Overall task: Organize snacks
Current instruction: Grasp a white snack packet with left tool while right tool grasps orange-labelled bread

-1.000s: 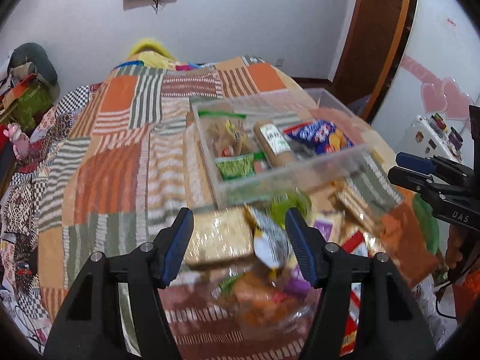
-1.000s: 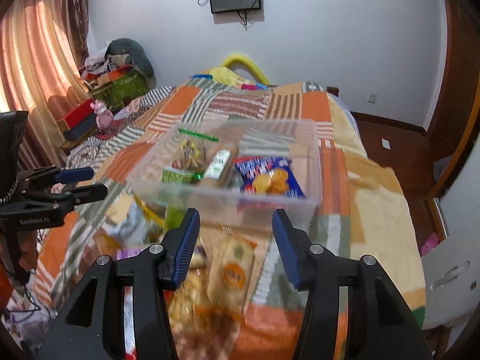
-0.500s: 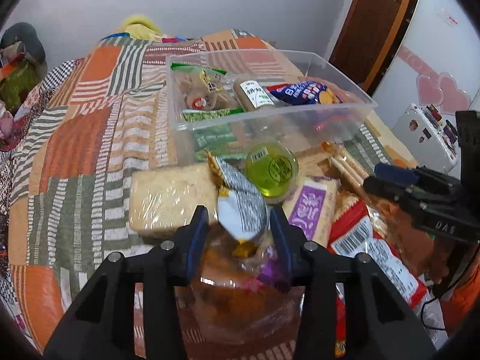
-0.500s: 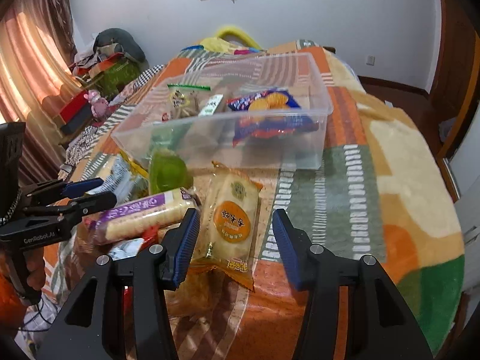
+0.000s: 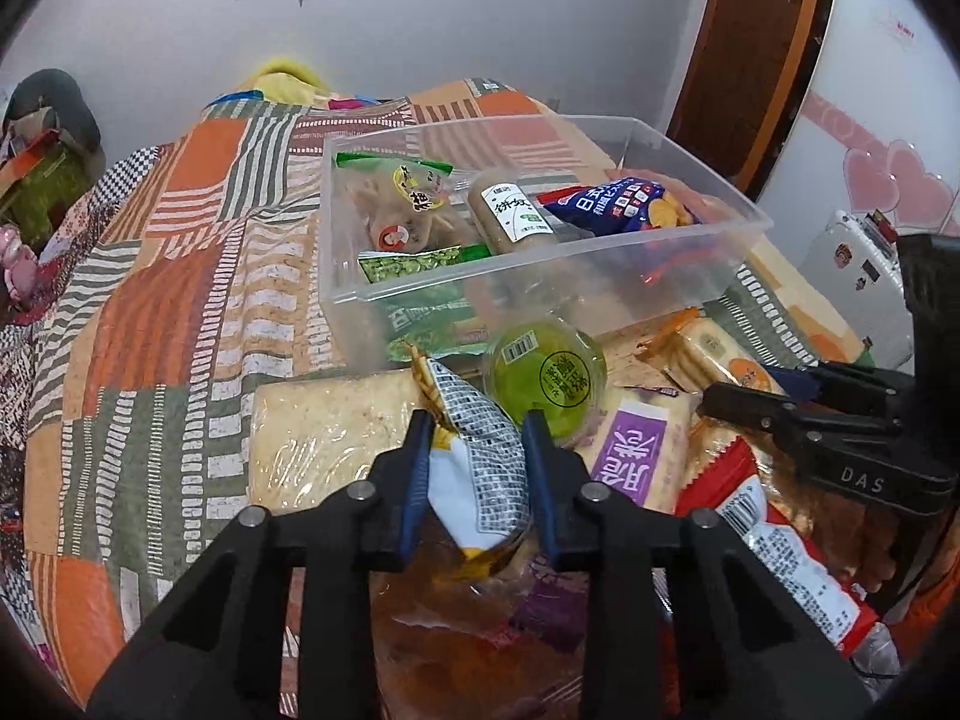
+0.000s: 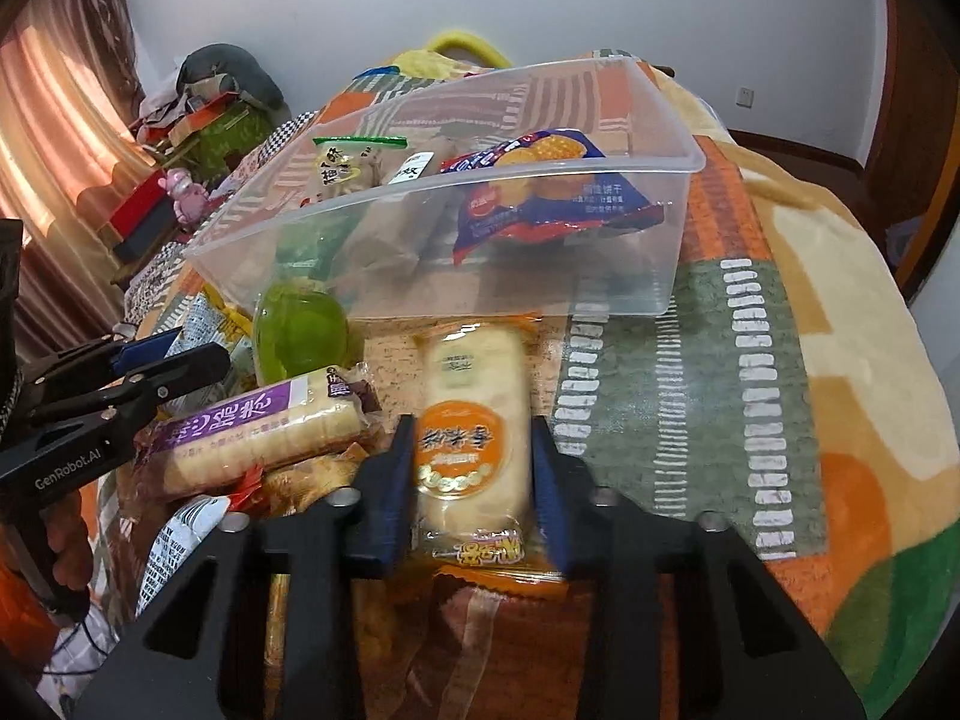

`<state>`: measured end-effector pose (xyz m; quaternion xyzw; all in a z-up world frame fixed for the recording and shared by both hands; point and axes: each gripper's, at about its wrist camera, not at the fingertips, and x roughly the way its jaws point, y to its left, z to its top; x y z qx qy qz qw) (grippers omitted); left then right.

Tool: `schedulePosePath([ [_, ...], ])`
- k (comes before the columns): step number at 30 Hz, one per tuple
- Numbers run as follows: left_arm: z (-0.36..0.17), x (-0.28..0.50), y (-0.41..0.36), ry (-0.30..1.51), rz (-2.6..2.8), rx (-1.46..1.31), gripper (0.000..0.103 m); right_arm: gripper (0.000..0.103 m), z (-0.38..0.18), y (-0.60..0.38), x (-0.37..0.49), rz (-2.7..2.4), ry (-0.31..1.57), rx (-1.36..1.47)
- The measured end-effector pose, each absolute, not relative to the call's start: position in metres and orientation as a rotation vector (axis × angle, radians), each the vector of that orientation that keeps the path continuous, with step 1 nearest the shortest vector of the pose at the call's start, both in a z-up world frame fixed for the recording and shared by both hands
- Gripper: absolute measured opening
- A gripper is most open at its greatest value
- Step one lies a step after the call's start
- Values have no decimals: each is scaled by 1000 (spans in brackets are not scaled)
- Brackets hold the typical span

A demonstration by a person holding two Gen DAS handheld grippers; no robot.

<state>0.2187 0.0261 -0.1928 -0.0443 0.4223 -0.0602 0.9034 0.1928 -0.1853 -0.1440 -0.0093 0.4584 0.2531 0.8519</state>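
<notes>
Left wrist view: low and close over the snack pile at the bed's [image 5: 180, 312] near edge, facing the far wall. Right wrist view: likewise close, further right, facing the same way. Both share the clear bin [image 5: 690, 264] [image 6: 540, 282] and green cup [image 5: 546, 378] [image 6: 300, 330].

The left hand-held gripper [image 6: 174, 360] bears "GenRobot.AI" in white on its black body, and the right hand-held gripper [image 5: 774, 396] bears "DAS". The snack packets carry Chinese print, and the green cup [image 5: 547, 375] has a barcode sticker.
</notes>
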Motion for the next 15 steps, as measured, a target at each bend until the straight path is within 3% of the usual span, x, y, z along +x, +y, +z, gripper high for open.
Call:
schedulePosePath([
  [15, -161, 201, 29, 823, -133, -114, 21, 31, -103, -201, 169, 518, 867, -29],
])
